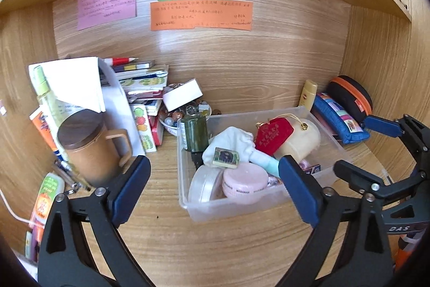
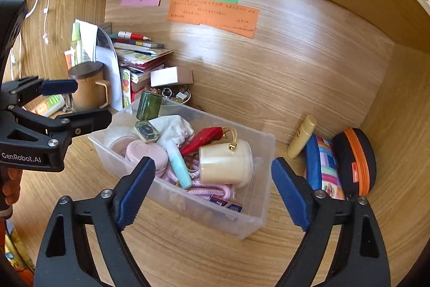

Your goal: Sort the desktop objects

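Note:
A clear plastic bin (image 1: 188, 203) (image 2: 258, 209) stands on the wooden desk, filled with small items: a pink round tin (image 1: 244, 186) (image 2: 146, 153), a cream jar (image 1: 299, 141) (image 2: 225, 162), a red tag (image 1: 272, 135), a green jar (image 1: 194, 132) (image 2: 148, 105), a white cloth (image 1: 231, 140) and a teal tube (image 2: 178, 166). My left gripper (image 1: 215, 191) is open and empty just in front of the bin. My right gripper (image 2: 212, 192) is open and empty over the bin's near wall; it also shows at the right of the left wrist view (image 1: 360, 145).
A brown lidded mug (image 1: 88, 149) (image 2: 90, 88), a stack of books (image 1: 142, 82) and a bowl of trinkets (image 1: 185, 112) stand at the back left. A yellow bottle (image 2: 301, 137), a colourful pouch (image 2: 322, 168) and an orange-zipped black case (image 2: 354, 160) lie at the right. Sticky notes (image 1: 201, 15) hang on the back wall.

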`<state>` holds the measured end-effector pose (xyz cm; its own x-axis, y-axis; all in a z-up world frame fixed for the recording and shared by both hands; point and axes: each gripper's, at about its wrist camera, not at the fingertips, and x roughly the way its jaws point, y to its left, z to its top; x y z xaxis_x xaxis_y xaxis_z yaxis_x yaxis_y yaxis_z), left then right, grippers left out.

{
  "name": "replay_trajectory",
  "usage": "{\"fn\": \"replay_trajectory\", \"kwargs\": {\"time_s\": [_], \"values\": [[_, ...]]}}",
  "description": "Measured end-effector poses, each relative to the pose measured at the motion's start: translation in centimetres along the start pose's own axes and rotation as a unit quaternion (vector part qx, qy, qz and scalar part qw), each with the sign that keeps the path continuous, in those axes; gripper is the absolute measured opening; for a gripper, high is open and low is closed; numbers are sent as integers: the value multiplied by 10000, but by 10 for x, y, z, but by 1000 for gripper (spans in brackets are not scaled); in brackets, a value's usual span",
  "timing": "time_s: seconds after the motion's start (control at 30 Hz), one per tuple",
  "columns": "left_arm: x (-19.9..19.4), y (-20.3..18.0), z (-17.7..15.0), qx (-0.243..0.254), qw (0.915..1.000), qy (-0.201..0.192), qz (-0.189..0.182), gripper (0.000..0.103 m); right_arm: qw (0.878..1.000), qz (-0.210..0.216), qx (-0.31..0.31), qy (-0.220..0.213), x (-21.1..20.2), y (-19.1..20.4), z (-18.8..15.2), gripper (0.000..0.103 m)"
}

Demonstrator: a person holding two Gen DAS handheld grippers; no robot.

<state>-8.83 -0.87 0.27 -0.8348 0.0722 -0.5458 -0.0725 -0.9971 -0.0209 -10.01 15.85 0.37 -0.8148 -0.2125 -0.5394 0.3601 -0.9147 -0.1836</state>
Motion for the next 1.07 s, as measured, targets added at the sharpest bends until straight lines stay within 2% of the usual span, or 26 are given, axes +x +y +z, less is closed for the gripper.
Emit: {"fn": "replay_trajectory", "kwargs": {"time_s": [0.1,0.37,0.43,0.6,0.8,1.07], "values": [[-10,-2,-4,-91,9998,-72,181,97,9999,11,104,-99,-10,-2,-4,92],[-25,-9,-19,-207,9993,-114,297,98,9983,-219,483,-234,-35,-8,-20,95],[-25,-12,-23,-199,9991,-112,363,98,9977,-155,586,-296,-43,-10,-24,97],[-22,-23,-33,-48,9997,49,218,98,9964,-163,716,-416,-59,-14,-29,103],[-23,-34,-40,98,9997,3,204,98,9956,-107,837,-412,-63,-19,-30,103],[-19,-32,-39,23,9999,-23,164,98,9959,-120,842,-324,-56,-20,-30,103]]}}
